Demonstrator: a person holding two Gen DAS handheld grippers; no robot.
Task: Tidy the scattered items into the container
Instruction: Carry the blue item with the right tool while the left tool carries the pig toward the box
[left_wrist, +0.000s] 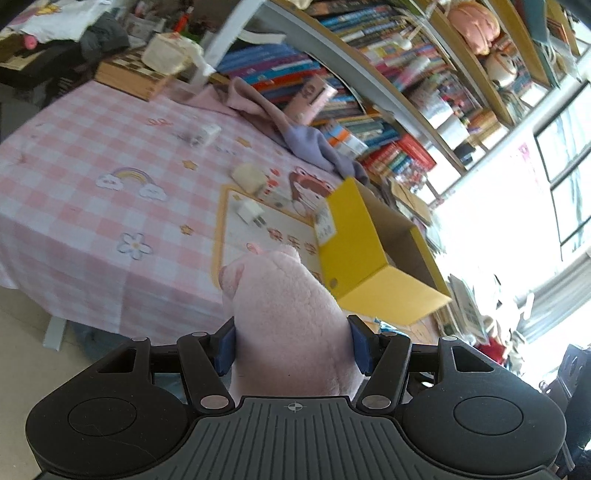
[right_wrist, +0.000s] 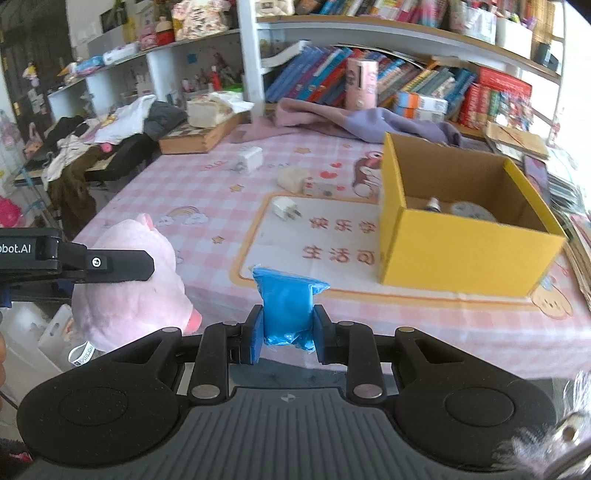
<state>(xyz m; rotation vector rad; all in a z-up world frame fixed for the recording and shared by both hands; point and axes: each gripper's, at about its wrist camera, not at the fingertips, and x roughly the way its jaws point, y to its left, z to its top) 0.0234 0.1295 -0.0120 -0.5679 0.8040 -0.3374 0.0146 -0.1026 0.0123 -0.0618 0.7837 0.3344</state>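
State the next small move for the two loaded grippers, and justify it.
Probably carry the right gripper, shut on the blue packet, over the open yellow box and release. The box is nearer it, while the left gripper holds the pink plush toy off the table's edge.

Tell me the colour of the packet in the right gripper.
Bright blue packet, clearest in the right wrist view.

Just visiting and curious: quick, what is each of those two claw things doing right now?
Left gripper: closed on the pink plush toy.
Right gripper: closed on the blue packet.
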